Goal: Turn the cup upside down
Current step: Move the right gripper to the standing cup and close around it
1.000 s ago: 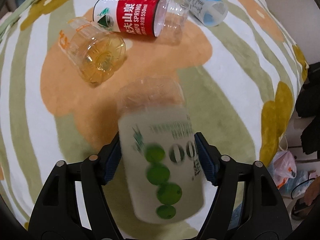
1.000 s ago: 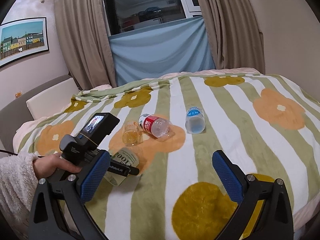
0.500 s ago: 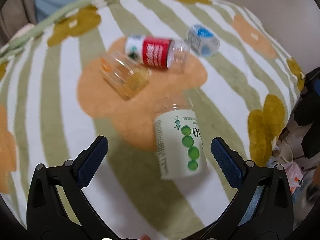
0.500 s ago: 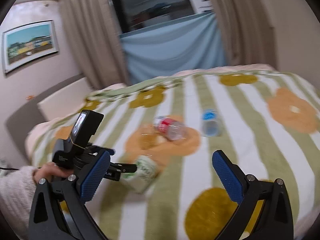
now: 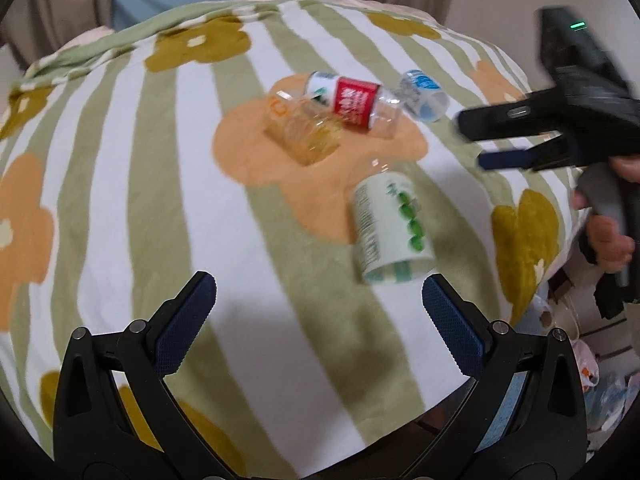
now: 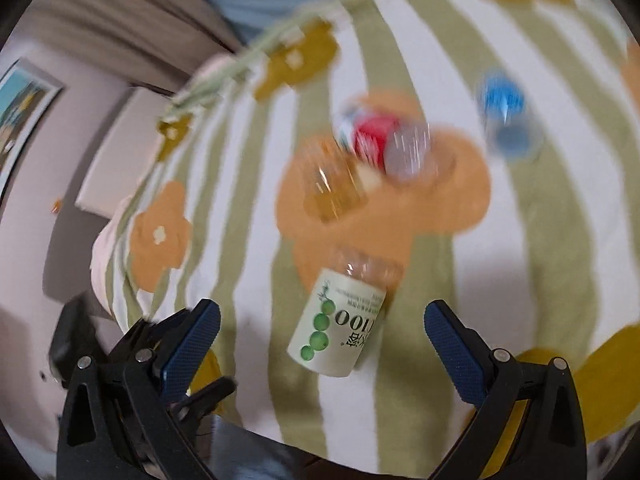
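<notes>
A cup with a white label and green dots (image 5: 390, 229) stands tilted on the striped blanket, its clear end away from me; it also shows in the right wrist view (image 6: 340, 320). My left gripper (image 5: 318, 322) is open and empty, pulled back from the cup. My right gripper (image 6: 322, 336) is open, with the cup between and beyond its fingers, not touching. The right gripper's body (image 5: 560, 128) shows at the right of the left wrist view.
An amber clear cup (image 5: 304, 132), a red-labelled cup (image 5: 354, 104) and a blue-labelled cup (image 5: 424, 94) lie on the orange flower behind. The bed's edge (image 5: 532, 304) drops off at the right, with bags on the floor below.
My left gripper opened, let go of the green-dotted cup and pulled back. My right gripper swung down toward the cup.
</notes>
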{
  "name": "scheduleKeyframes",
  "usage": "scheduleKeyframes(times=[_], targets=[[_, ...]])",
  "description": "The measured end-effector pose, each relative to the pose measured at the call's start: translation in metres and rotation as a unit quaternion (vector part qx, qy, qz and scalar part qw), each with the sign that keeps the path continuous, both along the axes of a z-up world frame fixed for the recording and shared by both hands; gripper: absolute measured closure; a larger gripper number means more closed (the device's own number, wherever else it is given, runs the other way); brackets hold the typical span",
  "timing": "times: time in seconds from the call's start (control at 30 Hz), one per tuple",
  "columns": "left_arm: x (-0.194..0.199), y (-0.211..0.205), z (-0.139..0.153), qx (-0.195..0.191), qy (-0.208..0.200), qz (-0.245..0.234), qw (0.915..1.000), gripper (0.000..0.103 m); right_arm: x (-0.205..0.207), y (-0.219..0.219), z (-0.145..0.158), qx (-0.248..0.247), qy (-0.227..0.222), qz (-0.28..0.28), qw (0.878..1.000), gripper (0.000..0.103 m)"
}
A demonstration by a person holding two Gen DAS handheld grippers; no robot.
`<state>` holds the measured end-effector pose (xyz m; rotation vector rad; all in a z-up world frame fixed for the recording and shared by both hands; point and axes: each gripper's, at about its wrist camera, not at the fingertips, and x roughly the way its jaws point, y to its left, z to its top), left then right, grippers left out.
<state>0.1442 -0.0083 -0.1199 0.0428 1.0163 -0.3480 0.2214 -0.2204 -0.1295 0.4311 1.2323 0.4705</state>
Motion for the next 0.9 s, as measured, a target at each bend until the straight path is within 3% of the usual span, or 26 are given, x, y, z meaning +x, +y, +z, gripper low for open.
scheduleKeyframes(times=[0.13,0.33,0.47,0.63,0.73,0.9], targets=[[-0.012,0.021,-0.003,-0.018,-0.004,0.009,0.9998,0.000,0.016,0.015,-0.041,0.009,0.076,-0.026,0.997,0.001],[-0.028,0.040,-0.004,-0.014,-0.022,0.001,0.9997,0.000,0.035,0.037,-0.060,-0.025,0.126,-0.040,0.991,0.007],[-0.034,0.045,-0.006,-0.014,-0.029,-0.008,0.9995,0.000,0.050,0.046,-0.062,-0.083,0.127,-0.044,0.987,0.016],[-0.038,0.053,-0.009,-0.029,-0.026,-0.011,0.9992,0.000,0.050,0.049,-0.070,-0.078,0.153,-0.043,0.984,0.026],[-0.038,0.055,-0.012,-0.037,-0.021,-0.009,0.9991,0.000,0.049,0.053,-0.074,-0.074,0.158,-0.043,0.984,0.040],[-0.041,0.064,-0.011,-0.040,-0.021,0.008,0.9990,0.000,0.045,0.053,-0.074,-0.060,0.148,-0.048,0.986,0.042]])
